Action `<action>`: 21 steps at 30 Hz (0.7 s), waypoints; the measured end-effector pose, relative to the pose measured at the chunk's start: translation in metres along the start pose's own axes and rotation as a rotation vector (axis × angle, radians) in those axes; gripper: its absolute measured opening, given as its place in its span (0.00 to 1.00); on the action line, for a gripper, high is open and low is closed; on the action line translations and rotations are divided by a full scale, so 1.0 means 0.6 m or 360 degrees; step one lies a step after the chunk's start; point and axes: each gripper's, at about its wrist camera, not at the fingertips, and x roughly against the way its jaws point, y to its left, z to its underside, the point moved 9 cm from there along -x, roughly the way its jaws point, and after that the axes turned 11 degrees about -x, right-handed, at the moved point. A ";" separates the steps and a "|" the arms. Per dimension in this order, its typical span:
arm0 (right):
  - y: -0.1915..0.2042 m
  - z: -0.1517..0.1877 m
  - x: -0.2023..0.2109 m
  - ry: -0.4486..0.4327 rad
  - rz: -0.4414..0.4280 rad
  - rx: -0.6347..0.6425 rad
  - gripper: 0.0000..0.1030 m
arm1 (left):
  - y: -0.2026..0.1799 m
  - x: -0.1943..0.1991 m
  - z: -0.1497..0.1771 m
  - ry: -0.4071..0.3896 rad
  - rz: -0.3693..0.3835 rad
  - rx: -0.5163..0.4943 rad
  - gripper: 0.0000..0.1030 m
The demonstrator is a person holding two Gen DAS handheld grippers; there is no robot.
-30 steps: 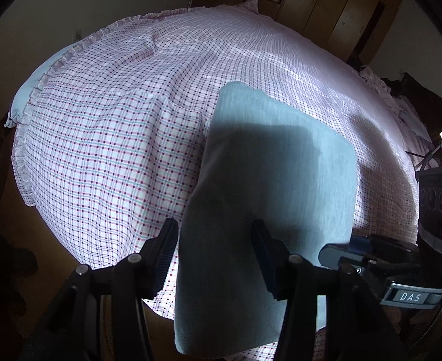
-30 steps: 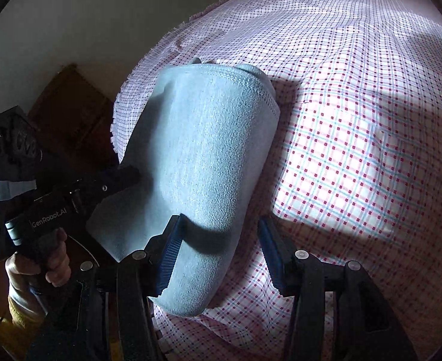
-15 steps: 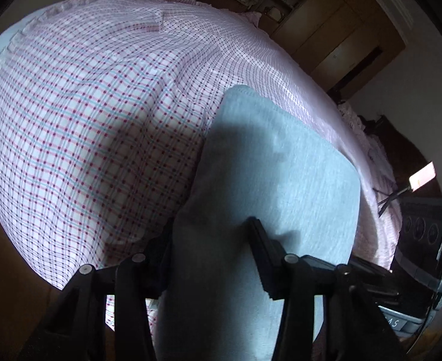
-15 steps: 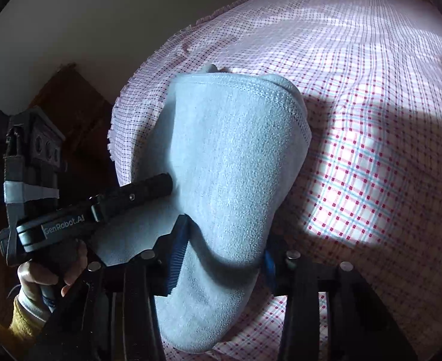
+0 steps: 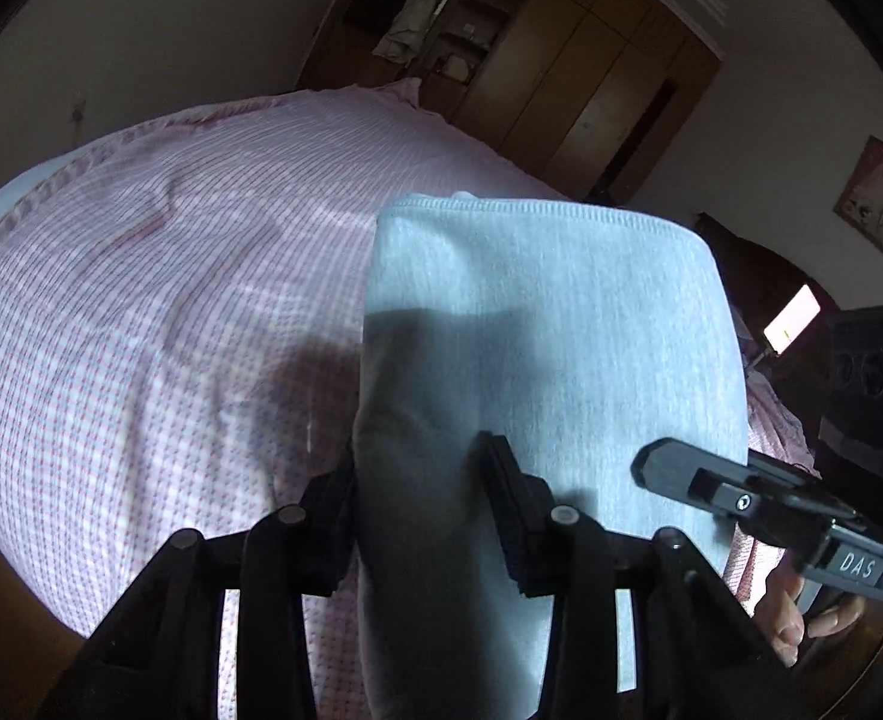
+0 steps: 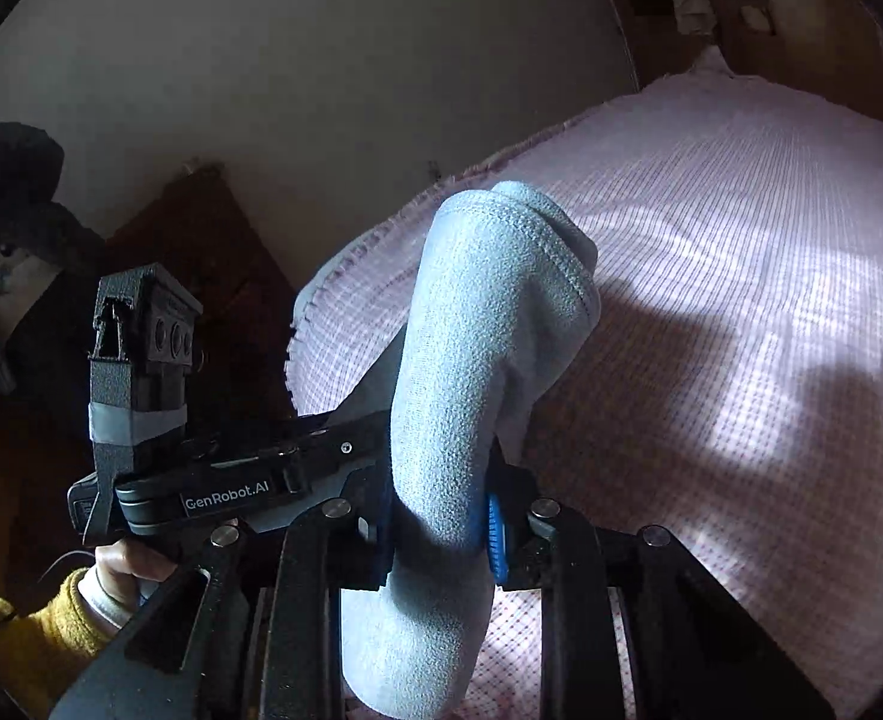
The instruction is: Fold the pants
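Left gripper (image 5: 420, 498) and right gripper (image 6: 438, 516) are each clamping the one pair of folded pants (image 5: 549, 324), which is hanging above the bed (image 5: 159, 300). Left view is showing a wardrobe (image 5: 591, 78); right view is showing only the holder's yellow sleeve (image 6: 27, 618).

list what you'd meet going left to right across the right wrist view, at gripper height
yellow-sleeved hand → black handheld left gripper labelled GenRobot.AI → light blue fleecy pants clamped in the right gripper → pink checked bedsheet
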 end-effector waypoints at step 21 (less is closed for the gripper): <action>-0.447 -0.064 0.105 0.0007 0.0527 -0.0341 0.17 | -0.254 -0.351 -0.037 0.0359 -0.0002 -0.0520 0.38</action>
